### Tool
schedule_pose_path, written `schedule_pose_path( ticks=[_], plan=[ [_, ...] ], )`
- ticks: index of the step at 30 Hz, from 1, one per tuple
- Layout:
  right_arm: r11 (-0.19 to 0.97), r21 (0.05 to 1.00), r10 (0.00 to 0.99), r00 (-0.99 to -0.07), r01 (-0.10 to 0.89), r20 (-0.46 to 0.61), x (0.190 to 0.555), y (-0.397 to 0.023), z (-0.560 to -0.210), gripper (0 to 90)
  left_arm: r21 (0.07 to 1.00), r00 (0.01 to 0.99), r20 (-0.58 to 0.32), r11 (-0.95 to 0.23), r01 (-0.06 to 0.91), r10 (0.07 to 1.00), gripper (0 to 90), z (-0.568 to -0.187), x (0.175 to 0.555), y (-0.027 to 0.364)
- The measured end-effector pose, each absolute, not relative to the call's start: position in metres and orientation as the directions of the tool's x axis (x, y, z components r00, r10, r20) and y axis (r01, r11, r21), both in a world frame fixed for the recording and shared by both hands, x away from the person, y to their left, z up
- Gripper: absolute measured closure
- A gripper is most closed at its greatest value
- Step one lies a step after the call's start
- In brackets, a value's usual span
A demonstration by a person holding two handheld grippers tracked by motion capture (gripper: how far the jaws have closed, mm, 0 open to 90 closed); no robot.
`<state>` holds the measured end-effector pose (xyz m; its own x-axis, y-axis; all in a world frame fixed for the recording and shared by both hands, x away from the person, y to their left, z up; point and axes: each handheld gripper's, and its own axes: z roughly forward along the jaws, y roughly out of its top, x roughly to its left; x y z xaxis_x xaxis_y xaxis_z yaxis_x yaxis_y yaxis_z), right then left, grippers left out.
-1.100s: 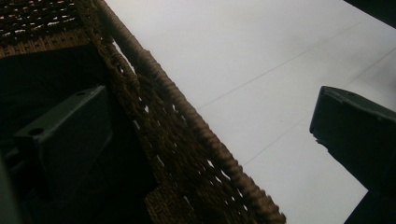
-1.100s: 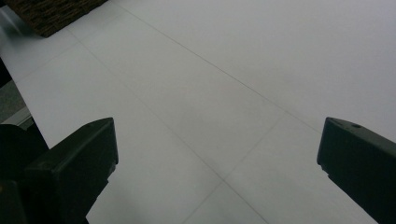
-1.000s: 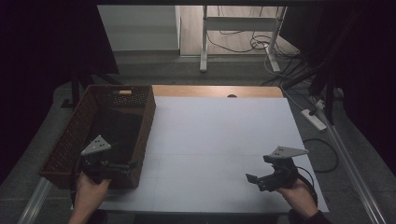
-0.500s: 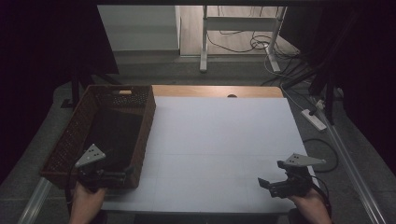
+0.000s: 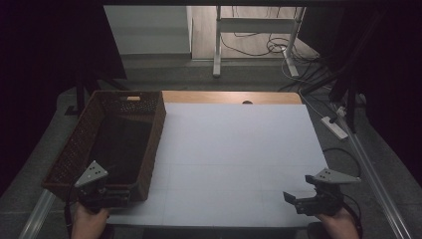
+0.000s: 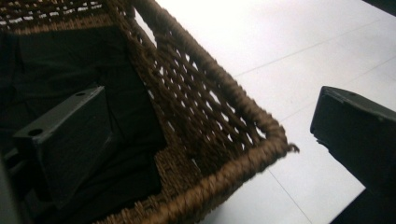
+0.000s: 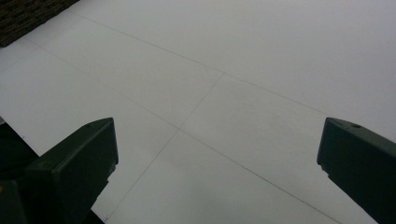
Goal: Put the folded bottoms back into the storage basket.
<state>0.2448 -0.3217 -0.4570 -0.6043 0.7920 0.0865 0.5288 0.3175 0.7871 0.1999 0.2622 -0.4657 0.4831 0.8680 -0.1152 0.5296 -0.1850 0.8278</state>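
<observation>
Your wicker basket (image 5: 107,142) sits at the left edge of the counter (image 5: 239,154), and its inside is so dark in the high view that you cannot tell what lies there. In the left gripper view a black lining or cloth shows against the inner wall, but its folds are too dim to read. The basket's near corner (image 6: 261,140) is what that view catches — a frayed strand sticks out from the rim there, and the rest of the basket runs off the top and left of the picture.

Your left tongs (image 5: 112,195) hover at that near corner, released: 1 jaw stands over the dark inside of the basket, the other out over the white counter, with the rim between them and neither jaw touching it as far as you can see. Your left hand (image 5: 89,221) is cut off by the bottom edge.

Your right tongs (image 5: 293,198) are well apart from the basket, low at the near right of the counter, jaws spread wide over bare white surface — grasping nothing. Your right hand (image 5: 341,224) is also cropped at the bottom.

Count: 1 basket, 2 tongs, 2 hands, 1 counter.
</observation>
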Motion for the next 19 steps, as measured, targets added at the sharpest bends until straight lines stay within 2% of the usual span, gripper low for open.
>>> schedule_pose_path(
  ticks=[8,19],
  plan=[
    [0.316,0.787,0.799,-0.596,0.530,0.080,0.240,-0.325,-0.456,0.0,0.811,0.485,-0.166,-0.161,0.562,0.859,0.0,-0.473,0.198,0.266],
    [0.305,0.787,0.798,-0.595,0.537,0.097,0.239,-0.329,-0.456,0.0,0.803,0.486,-0.173,-0.164,0.573,0.857,0.0,-0.477,0.199,0.266]
  ],
)
